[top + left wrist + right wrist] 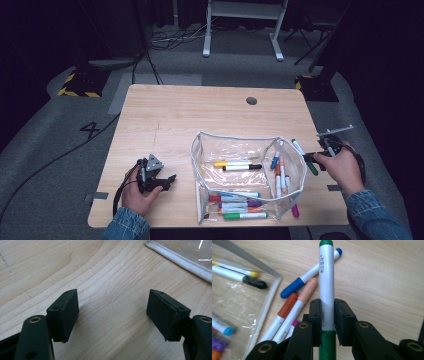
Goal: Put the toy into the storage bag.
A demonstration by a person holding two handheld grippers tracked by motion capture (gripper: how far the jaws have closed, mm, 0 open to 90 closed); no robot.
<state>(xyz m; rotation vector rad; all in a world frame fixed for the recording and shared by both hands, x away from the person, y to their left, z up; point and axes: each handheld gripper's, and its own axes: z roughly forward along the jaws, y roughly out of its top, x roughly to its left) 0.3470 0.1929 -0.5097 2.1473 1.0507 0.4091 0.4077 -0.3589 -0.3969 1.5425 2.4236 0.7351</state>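
Note:
My right gripper [327, 315] is shut on a white marker with green cap and end [326, 277], gripped near its green cap. In the high view this gripper [312, 157] holds the green marker [303, 151] just off the right end of a clear zip pouch [240, 136]. The pouch lies open on the wooden table with several markers inside [237, 165]. Blue, orange and peach markers [297, 300] lie on the wood beside the pouch. My left gripper [112, 312] rests open on bare wood, left of the pouch [180, 260], with nothing between its pads. In the high view it [167, 180] sits near the table's front left.
A round cable hole [251, 100] sits near the table's far edge. The table's right edge [320, 150] runs close under my right hand. Bare wood [165, 120] stretches across the far and left parts. White desk legs [206, 45] stand on the floor beyond.

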